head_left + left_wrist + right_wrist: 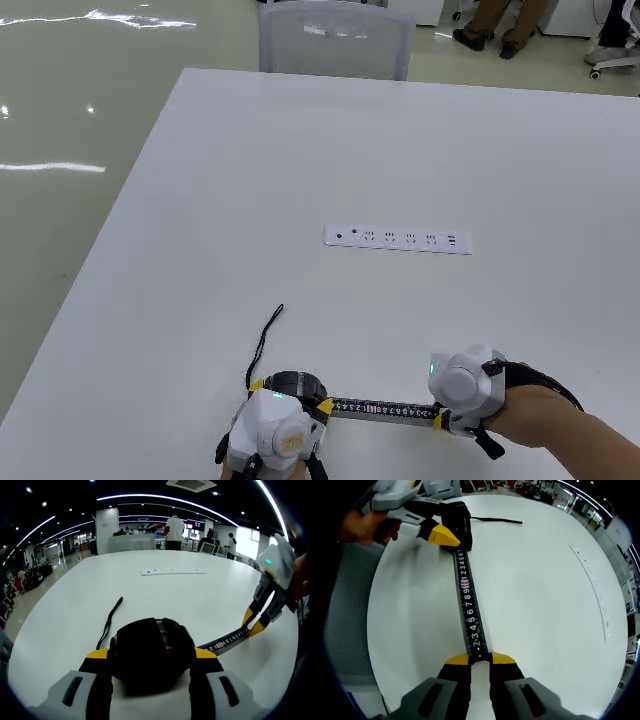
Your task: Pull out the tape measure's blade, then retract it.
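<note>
A black round tape measure (296,386) (151,650) (456,517) rests on the white table near its front edge. My left gripper (290,405) (150,655) is shut on the case, yellow fingertips on either side. A short stretch of its blade (380,408) (225,642) (469,610) runs flat along the table to the right. My right gripper (440,418) (480,657) (252,625) is shut on the blade's end. A black wrist strap (265,340) (110,620) (495,520) trails from the case across the table.
A white power strip (397,239) (172,571) (592,585) lies flat in the middle of the table (400,150). A grey chair (335,38) stands at the far edge. People stand and sit in the room beyond.
</note>
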The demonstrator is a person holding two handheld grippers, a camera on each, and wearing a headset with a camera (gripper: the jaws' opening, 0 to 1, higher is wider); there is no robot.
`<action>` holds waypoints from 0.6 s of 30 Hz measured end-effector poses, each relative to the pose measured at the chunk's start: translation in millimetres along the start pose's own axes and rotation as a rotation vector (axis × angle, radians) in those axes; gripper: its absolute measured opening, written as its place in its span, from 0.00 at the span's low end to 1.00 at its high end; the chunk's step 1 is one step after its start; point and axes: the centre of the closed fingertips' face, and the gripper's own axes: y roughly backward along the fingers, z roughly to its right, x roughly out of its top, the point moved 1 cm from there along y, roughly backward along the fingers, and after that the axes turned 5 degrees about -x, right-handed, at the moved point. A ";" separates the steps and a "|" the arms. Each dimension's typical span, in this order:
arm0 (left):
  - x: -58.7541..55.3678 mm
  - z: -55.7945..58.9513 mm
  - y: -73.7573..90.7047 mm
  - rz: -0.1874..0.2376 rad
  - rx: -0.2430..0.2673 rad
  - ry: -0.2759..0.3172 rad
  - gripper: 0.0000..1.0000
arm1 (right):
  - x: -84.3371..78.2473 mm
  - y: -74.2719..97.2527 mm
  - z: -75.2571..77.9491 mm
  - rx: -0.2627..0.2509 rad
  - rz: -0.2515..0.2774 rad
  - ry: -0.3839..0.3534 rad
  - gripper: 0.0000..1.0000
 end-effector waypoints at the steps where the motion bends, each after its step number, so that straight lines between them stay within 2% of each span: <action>1: -0.1 -0.1 -0.1 0.000 0.000 0.001 0.57 | 0.2 -0.8 0.4 0.000 0.001 0.001 0.12; 18: 1.5 1.1 2.5 0.005 -0.004 -0.001 0.57 | 3.1 -1.1 1.6 -0.008 0.026 0.002 0.12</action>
